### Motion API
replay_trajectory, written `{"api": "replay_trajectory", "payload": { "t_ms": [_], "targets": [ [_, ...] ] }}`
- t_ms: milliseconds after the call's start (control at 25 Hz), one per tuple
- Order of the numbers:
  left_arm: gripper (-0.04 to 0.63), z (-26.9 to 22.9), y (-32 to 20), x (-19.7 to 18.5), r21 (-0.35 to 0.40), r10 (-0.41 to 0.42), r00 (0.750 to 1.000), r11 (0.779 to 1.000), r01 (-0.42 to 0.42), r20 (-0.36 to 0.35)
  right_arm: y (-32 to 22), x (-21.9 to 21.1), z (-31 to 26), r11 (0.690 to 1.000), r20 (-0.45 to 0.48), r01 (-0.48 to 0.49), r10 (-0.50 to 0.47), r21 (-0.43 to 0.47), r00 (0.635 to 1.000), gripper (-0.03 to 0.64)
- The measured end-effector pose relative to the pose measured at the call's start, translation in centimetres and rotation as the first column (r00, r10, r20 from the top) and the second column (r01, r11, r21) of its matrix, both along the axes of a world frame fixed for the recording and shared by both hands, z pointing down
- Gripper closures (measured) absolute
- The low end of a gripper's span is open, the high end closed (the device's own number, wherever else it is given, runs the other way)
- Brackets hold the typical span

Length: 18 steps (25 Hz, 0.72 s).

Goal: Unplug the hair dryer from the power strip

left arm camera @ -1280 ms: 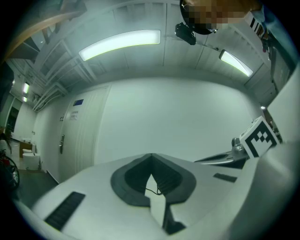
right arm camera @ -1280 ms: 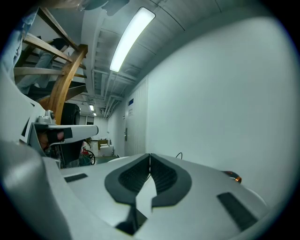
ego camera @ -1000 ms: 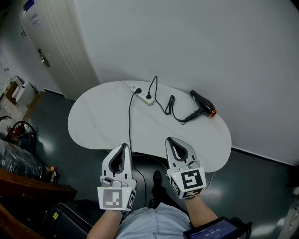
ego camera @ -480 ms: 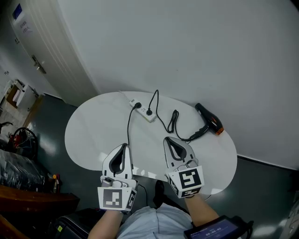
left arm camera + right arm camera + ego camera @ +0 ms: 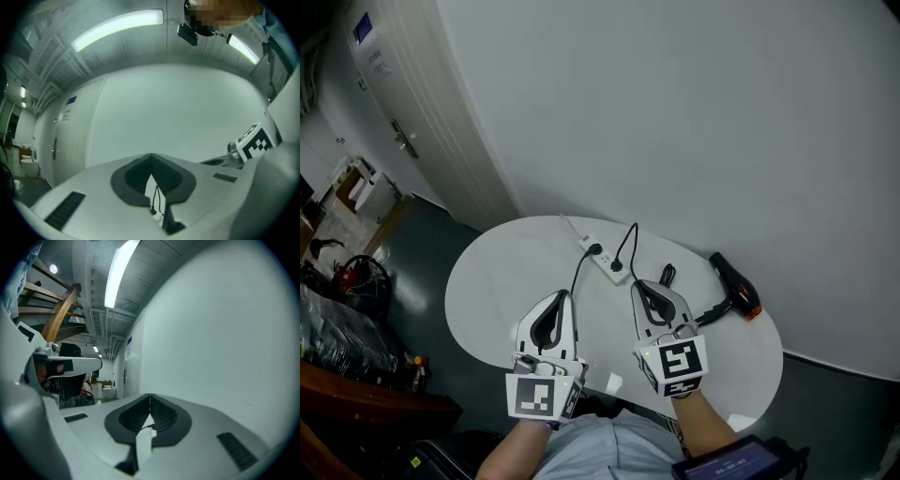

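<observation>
A white power strip (image 5: 606,261) lies on the far part of the white oval table (image 5: 502,291), with two black plugs in it. A black hair dryer (image 5: 734,285) with an orange tip lies at the table's right end. Its cord (image 5: 666,276) runs in a loose bundle to the right-hand plug (image 5: 619,266). My left gripper (image 5: 565,296) is shut and empty, short of the strip. Between its jaws in the left gripper view a bit of the power strip (image 5: 158,216) shows. My right gripper (image 5: 639,285) is shut and empty, just this side of the cord bundle.
A white wall (image 5: 694,122) rises right behind the table. A door (image 5: 398,141) stands at the far left. Clutter and bags (image 5: 342,309) sit on the dark floor at the left. A second black cable (image 5: 578,273) runs from the left-hand plug over the table's near edge.
Both grippers have moved forward from the table's near edge to over the table, closer to the power strip and cord. Both stay shut.
</observation>
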State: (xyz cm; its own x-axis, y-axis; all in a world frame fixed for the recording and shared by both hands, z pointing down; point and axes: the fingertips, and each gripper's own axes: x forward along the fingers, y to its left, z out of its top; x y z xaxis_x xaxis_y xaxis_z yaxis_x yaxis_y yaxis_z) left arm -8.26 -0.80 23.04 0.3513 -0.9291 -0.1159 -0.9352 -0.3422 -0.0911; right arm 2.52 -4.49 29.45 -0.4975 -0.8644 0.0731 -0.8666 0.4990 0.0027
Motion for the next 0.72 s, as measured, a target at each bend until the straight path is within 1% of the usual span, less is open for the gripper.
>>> {"api": "replay_trajectory", "payload": {
  "t_ms": [120, 200, 280, 400, 520, 560, 720],
  "targets": [
    [0.597, 0.0, -1.0, -0.5, -0.008, -0.015, 1.000, 1.000, 0.015, -0.012, -1.2, -0.2, 0.2, 1.000, 0.000, 0.004, -0.004, -0.003, 1.000, 0.615],
    [0.597, 0.4, -1.6, -0.8, -0.022, -0.019, 1.000, 1.000, 0.018, -0.023, -1.9, -0.3, 0.8, 1.000, -0.006, 0.000, 0.000, -0.020, 1.000, 0.615],
    [0.598, 1.0, -2.3, -1.0, -0.031, -0.016, 1.000, 0.999, 0.016, -0.020, -2.5, -0.4, 1.6, 0.999, -0.015, -0.006, 0.005, -0.037, 1.000, 0.615],
    [0.597, 1.8, -3.5, -1.2, -0.055, -0.016, 0.998, 0.998, 0.012, -0.057, -3.8, -0.5, 2.6, 0.998, -0.023, -0.018, 0.017, -0.052, 1.000, 0.615],
    [0.597, 2.5, -4.9, -1.6, -0.039, 0.004, 1.000, 0.999, -0.004, -0.011, -4.9, -0.6, 3.6, 0.997, -0.025, -0.026, 0.024, -0.073, 0.999, 0.614],
    [0.597, 2.7, -5.3, -1.8, -0.037, 0.008, 1.000, 0.999, -0.008, -0.006, -5.2, -0.7, 3.9, 0.997, -0.029, -0.027, 0.025, -0.079, 0.999, 0.614],
    [0.597, 3.1, -6.8, -2.2, -0.049, 0.024, 1.000, 0.998, -0.024, -0.016, -6.2, -0.8, 4.8, 0.994, -0.044, -0.041, 0.036, -0.102, 0.998, 0.614]
  ]
}}
